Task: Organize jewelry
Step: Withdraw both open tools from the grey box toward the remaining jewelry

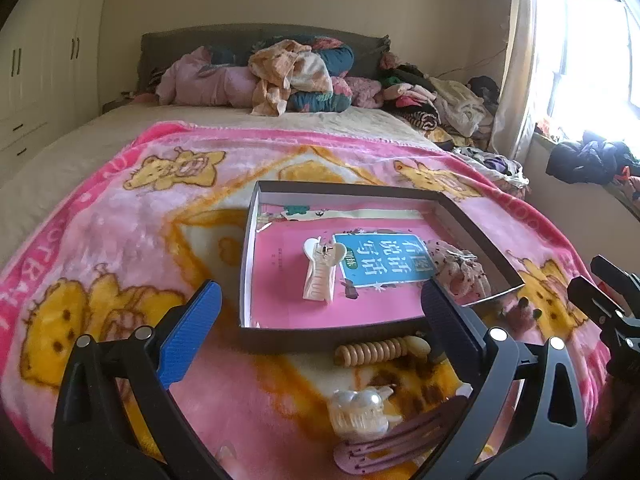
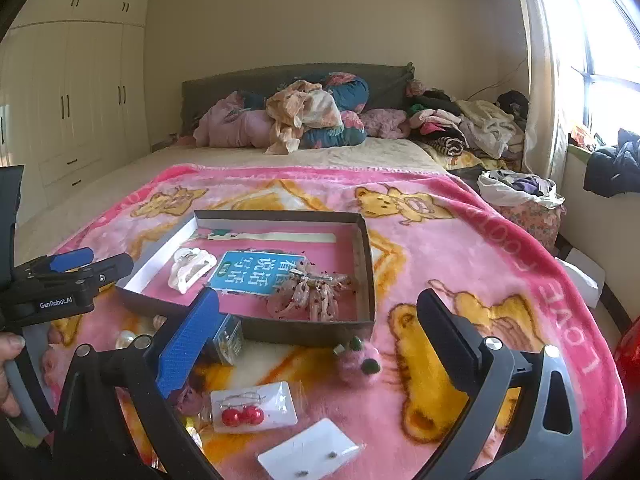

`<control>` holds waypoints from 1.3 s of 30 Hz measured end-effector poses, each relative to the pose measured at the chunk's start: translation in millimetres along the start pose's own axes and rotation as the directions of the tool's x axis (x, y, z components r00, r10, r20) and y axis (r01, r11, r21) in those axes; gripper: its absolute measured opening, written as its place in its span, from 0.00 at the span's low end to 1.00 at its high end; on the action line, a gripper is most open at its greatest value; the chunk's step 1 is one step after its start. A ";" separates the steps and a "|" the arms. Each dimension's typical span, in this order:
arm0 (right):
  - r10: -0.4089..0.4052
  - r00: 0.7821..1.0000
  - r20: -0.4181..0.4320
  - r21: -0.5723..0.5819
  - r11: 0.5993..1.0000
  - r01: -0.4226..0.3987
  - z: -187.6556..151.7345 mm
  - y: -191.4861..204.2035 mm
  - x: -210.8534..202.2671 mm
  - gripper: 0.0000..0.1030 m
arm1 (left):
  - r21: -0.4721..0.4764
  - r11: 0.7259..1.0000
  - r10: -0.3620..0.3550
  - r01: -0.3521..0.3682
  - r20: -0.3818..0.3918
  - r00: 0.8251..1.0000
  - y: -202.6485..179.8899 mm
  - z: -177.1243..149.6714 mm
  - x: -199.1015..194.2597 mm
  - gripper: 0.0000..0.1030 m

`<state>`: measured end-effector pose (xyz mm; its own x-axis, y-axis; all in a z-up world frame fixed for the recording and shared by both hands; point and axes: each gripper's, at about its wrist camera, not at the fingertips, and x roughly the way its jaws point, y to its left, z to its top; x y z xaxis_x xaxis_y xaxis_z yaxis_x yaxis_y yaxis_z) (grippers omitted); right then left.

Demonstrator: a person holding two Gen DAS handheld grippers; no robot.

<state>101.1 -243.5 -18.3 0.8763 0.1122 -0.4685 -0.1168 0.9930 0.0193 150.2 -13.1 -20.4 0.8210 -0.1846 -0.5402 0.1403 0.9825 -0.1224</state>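
A shallow dark cardboard box (image 1: 248, 264) (image 2: 368, 264) lies on a pink bear blanket, holding a pink book (image 1: 280, 292), a cream hair claw (image 1: 320, 272) (image 2: 192, 268) and a floral fabric bow (image 1: 464, 268) (image 2: 316, 296). My left gripper (image 1: 322, 296) (image 2: 112, 259) hangs open before the box's near wall, nothing between its fingers. Under it lie an amber spiral hair tie (image 1: 372, 350), a pearl claw clip (image 1: 358, 412) and a mauve hair clip (image 1: 396, 444). My right gripper (image 2: 318, 304) (image 1: 590, 276) is open and empty above a pink felt ornament (image 2: 358, 364), red ball earrings (image 2: 242, 416) on a card and a card of studs (image 2: 308, 456).
A small clear case (image 2: 228, 338) sits against the box's near wall. Piled clothes and bedding (image 2: 312, 120) fill the head of the bed, with more heaps (image 2: 520, 188) at the right by the window. A hand (image 2: 12, 364) holds the left gripper's handle. Wardrobes (image 2: 80, 100) line the left wall.
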 end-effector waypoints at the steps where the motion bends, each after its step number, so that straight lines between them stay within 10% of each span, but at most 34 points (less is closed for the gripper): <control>1: 0.001 1.000 0.002 0.002 1.000 -0.001 -1.0 -0.1 -3.3 0.94 | 0.002 1.000 -0.001 0.001 0.005 1.000 -0.2 -0.6 -2.8 0.89; 39: 0.065 0.996 -0.056 0.009 0.998 -0.064 -58.9 14.3 -57.8 0.94 | 0.048 0.996 -0.070 0.076 -0.116 0.991 -10.5 -66.4 -39.6 0.89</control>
<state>21.3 -238.0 -42.9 0.8394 0.1739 -0.5149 -0.1689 0.9840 0.0570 79.4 -17.7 -52.9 0.7397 -0.2544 -0.6230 0.2285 0.9657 -0.1231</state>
